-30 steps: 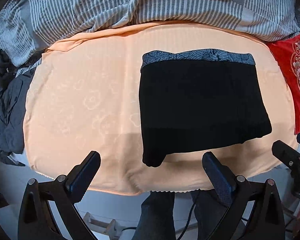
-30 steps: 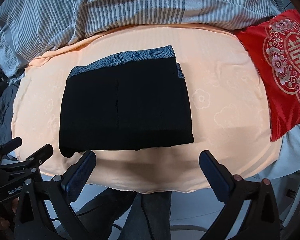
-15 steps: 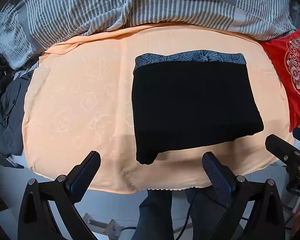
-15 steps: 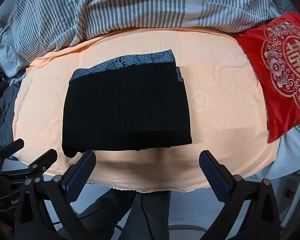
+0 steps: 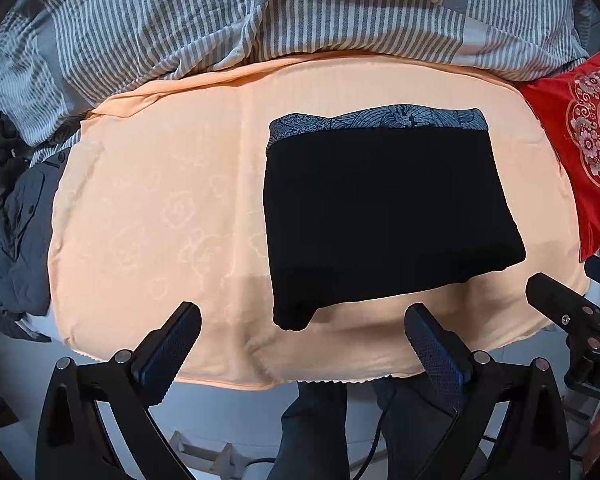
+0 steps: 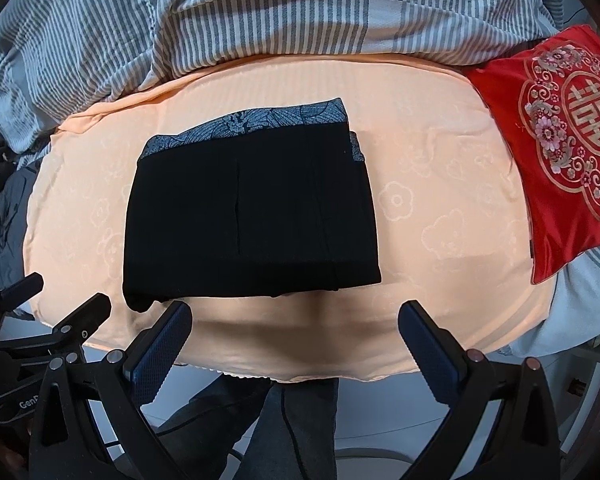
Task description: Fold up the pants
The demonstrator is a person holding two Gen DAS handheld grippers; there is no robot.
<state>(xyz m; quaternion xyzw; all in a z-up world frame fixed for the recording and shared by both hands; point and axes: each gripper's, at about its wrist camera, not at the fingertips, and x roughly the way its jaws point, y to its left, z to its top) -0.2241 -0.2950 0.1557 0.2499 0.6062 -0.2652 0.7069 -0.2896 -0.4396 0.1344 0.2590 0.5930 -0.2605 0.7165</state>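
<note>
Black pants (image 5: 384, 216) with a grey patterned waistband lie folded into a flat rectangle on an orange pad (image 5: 160, 216); they also show in the right wrist view (image 6: 252, 216). My left gripper (image 5: 302, 330) is open and empty, just off the pad's near edge, in front of the pants' near left corner. My right gripper (image 6: 294, 326) is open and empty, off the near edge in front of the pants. Each gripper shows at the edge of the other's view.
A striped grey duvet (image 5: 260, 12) lies behind the pad. A red embroidered cushion (image 6: 560, 140) sits at the right. Dark grey clothes (image 5: 12, 220) are piled at the left. The person's legs (image 6: 292, 432) and the floor show below the pad's edge.
Both grippers have drawn back slightly from the pad, open the whole time. The folded pants have not moved.
</note>
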